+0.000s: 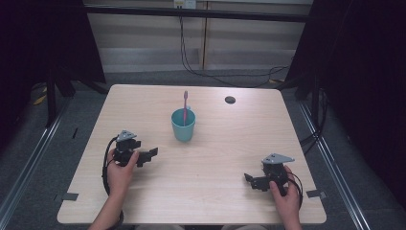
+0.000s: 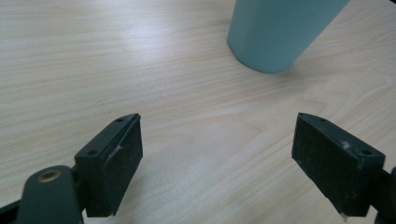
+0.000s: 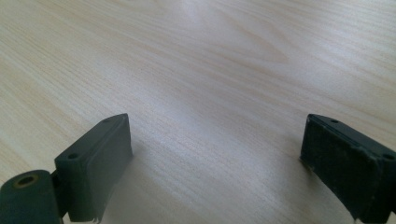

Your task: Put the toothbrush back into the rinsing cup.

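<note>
The left claw [image 1: 152, 153] is sitting wide and empty near the teal cup [image 1: 183, 125] mid-worktop [image 1: 215, 191], toothbrush [image 1: 185, 106] standing inside. The right claw [image 1: 248, 179] is idling, wide too. Seemingly an approach; next, closing in squarely on the cup.

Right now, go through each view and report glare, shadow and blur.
High view: evenly lit table, dark curtains at both sides, the cup and toothbrush small but sharp. Left gripper view: a pale sheen on the wood at top left, a soft shadow under the left gripper, the cup's edge slightly soft. Right gripper view: broad glare at top centre, the right gripper blurred.
</note>
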